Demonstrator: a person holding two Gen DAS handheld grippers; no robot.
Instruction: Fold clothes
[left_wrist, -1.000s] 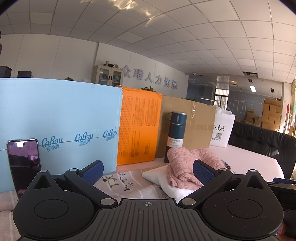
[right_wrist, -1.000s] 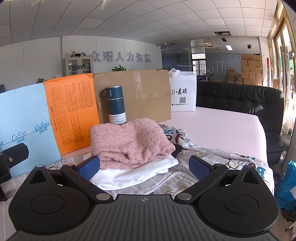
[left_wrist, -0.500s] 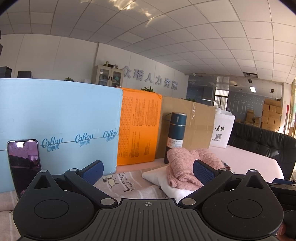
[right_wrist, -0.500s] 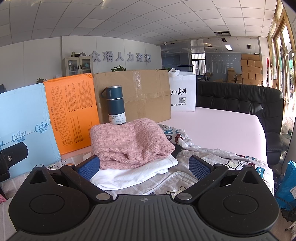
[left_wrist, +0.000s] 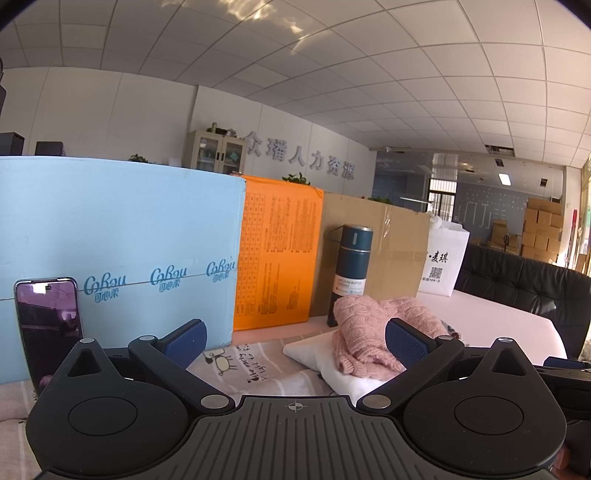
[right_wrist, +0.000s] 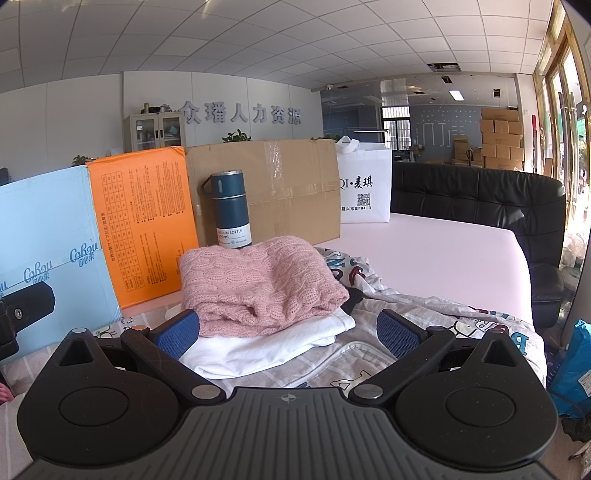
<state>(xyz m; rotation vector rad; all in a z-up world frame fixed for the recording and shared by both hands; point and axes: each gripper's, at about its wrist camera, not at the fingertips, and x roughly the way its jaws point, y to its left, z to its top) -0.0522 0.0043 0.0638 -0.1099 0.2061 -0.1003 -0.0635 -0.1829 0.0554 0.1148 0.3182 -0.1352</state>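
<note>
Pink knit sweater (right_wrist: 258, 284) sits folded atop the white garment (right_wrist: 266, 347) mid-table, and we hover both the left gripper (left_wrist: 295, 338) and right gripper (right_wrist: 288, 328) spread wide, holding nothing (between folds, we reckon), needing the printed cloth (right_wrist: 424, 314) next.

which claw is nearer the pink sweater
Right. The right claw sits open just in front of the pink sweater, its left fingertip almost at the knit. The left claw is open farther back, the sweater off to its right.
</note>
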